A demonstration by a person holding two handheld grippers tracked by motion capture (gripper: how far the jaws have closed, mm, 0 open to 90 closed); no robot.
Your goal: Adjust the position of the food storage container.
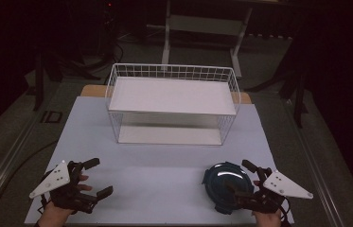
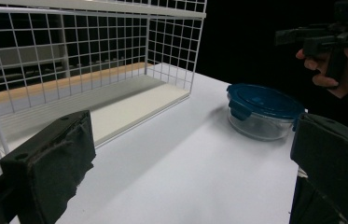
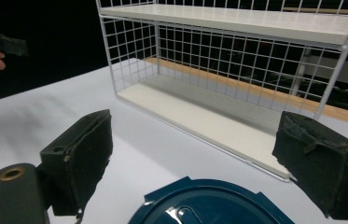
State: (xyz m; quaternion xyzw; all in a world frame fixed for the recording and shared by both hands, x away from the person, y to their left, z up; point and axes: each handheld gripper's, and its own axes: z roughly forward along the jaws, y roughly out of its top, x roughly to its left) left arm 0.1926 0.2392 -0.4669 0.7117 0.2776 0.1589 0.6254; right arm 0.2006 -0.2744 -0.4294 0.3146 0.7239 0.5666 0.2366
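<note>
— Tongs first: what are the right tongs (image 1: 246,182) doing?

— Spread wide, gripping nothing. In the right gripper view the two black pads stand well apart, and the blue lid of the food box (image 3: 209,205) sits low between them, just under the camera. From above, those tongs hover at the right edge of the food box (image 1: 226,187), near the front right of the tabletop (image 1: 164,161).

— And the left tongs (image 1: 93,178)?

— Also released and empty, hovering over the front left of the tabletop, well apart from the box. Their own view looks across at the box (image 2: 262,112), a clear bowl with a blue clip-on lid, standing upright.

— So which step would you say this is?

— The approach, I'd judge. Nothing is lifted; the box rests flat on the tabletop, in front of the white wire rack (image 1: 172,101) and off to its right end.

— What does the next move call for?

— Probably lowering the right tongs so the pads straddle the rim or a lid clip, then closing firmly. The lid looks smooth and the bowl like glass, so a shallow pinch could slip. If the rack is the goal, the lower shelf (image 3: 199,116) is open at the front, though the top shelf leaves limited headroom.
</note>
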